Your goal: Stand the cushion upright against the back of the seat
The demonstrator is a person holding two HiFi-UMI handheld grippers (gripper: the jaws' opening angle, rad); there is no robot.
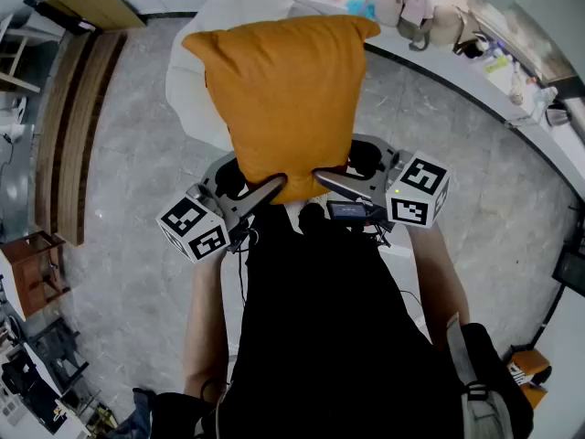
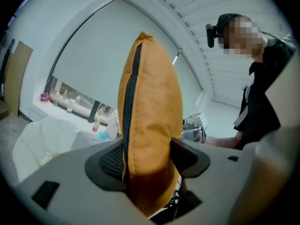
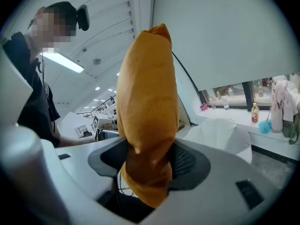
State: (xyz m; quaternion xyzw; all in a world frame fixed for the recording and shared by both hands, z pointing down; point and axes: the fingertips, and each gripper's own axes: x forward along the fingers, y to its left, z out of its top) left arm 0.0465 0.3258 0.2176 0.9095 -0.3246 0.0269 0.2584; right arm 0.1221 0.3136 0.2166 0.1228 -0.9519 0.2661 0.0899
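Both grippers, left & right, are clamping cushion btm edge (zip on left side); it's standing upright, long axis vertical.

Left gripper, right gripper, side by side, both clamped on the cushion (jaws wide)

One orange fabric cushion. Two grey two-jaw tools at the cushion's lower edge: the left tool and the right tool. Two white marker cubes below the cushion, a left cube and a right cube. One white rounded seat behind the cushion. One white counter beyond the cushion, its bottles too small to count.
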